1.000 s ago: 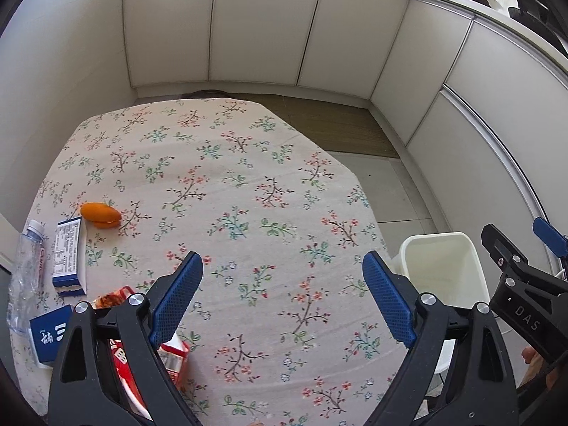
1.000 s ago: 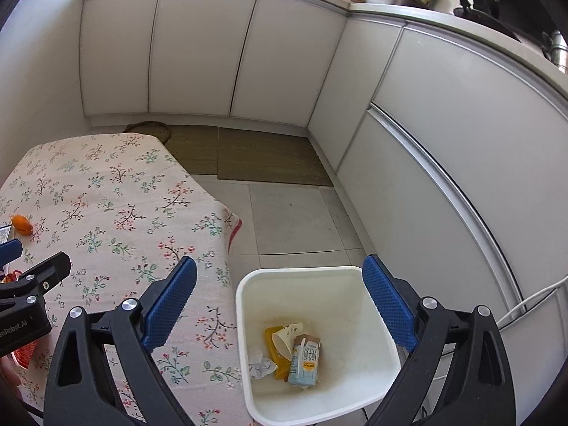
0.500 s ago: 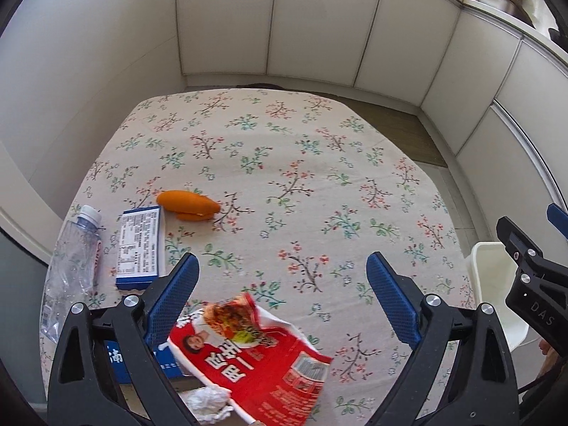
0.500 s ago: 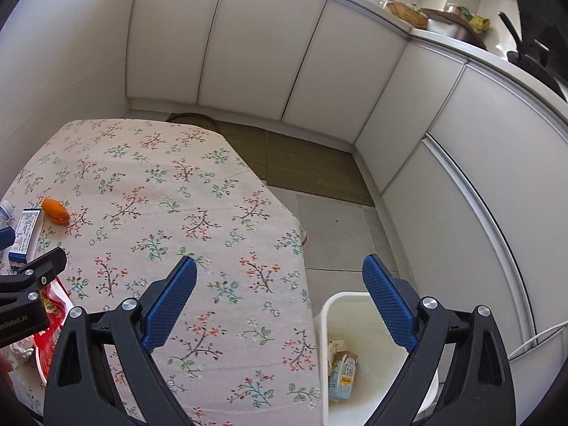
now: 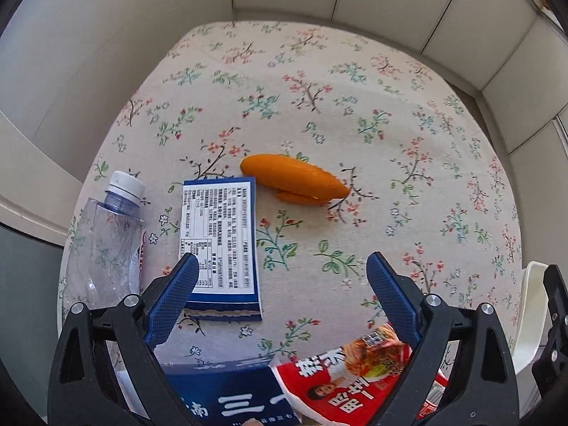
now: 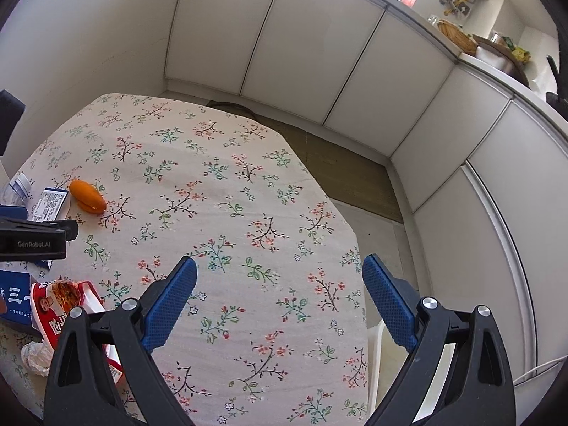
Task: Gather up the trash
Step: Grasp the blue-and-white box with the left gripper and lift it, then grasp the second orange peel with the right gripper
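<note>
Trash is lying scattered over the near left part of a table (image 5: 355, 81) that is wearing a floral cloth. Nearest the left gripper (image 5: 280, 284), whose blue-padded jaws are standing wide apart and gripping nothing, a red snack wrapper (image 5: 340, 387) is lying under its right finger, overlapping a dark blue carton (image 5: 227, 404) with white characters at the bottom edge of the view. Farther out, a blue-and-white box (image 5: 220, 241) is lying flat with its printed label facing up, its near end partly hiding behind the left finger. A clear plastic bottle (image 5: 103, 241) with a white cap is lying on its side just left of that box, close to the table's edge. An orange peel (image 5: 294, 179) is resting just beyond the box's far right corner, apart from it. The right gripper (image 6: 278, 285) is hovering over bare cloth nearer the table's right side, its jaws likewise spread and empty. In its view a crumpled white tissue (image 6: 35, 355) is sitting beside the wrapper. A white bin (image 5: 529, 319) is standing on the floor just off the table's right edge, its contents hiding from both cameras.
</note>
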`<state>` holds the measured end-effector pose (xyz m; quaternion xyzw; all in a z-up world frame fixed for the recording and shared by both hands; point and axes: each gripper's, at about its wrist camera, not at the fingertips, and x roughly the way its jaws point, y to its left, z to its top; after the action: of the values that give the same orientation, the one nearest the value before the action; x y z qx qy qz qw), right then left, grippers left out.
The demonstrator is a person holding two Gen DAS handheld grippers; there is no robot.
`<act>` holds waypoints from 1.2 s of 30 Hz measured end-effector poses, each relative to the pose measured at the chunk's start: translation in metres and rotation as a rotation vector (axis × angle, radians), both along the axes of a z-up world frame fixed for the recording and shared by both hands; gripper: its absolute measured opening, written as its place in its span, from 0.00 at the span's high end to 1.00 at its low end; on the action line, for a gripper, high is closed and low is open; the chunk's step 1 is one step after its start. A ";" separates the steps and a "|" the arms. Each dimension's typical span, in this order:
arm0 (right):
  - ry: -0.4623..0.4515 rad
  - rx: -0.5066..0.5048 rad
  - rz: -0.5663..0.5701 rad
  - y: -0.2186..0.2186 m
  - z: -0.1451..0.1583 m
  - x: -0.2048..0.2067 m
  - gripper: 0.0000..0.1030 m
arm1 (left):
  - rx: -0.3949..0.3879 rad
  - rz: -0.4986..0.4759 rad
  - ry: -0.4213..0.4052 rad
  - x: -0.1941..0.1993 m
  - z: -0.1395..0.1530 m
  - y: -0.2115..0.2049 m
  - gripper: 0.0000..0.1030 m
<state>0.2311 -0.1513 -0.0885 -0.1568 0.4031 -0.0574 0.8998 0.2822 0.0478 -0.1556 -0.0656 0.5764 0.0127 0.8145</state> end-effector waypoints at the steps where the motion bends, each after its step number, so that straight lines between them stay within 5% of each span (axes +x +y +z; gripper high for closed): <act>1: 0.008 -0.001 0.011 0.004 -0.002 0.002 0.11 | -0.006 0.007 0.026 0.005 -0.006 0.005 0.12; 9: 0.102 0.068 0.141 0.026 -0.017 0.020 0.09 | 0.013 0.012 0.110 0.021 -0.031 0.024 0.17; 12: 0.134 0.084 0.222 0.037 -0.021 0.028 0.09 | 0.012 0.001 0.122 0.020 -0.034 0.028 0.23; 17: 0.162 0.094 0.385 0.057 -0.029 0.037 0.09 | 0.010 0.008 0.122 0.017 -0.032 0.040 0.50; 23: 0.231 0.124 0.501 0.069 -0.040 0.049 0.09 | -0.076 0.018 0.110 0.014 -0.028 0.063 0.52; 31: 0.258 0.158 0.639 0.083 -0.040 0.079 0.09 | -0.291 0.018 -0.146 -0.024 0.065 0.098 0.52; 36: 0.350 0.146 0.769 0.122 -0.057 0.101 0.14 | -0.269 0.017 -0.300 -0.036 0.110 0.083 0.51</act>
<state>0.3326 -0.0289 -0.1452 -0.2389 0.4651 0.3384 0.7824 0.2460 0.1311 -0.0458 -0.1800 0.4446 -0.0674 0.8748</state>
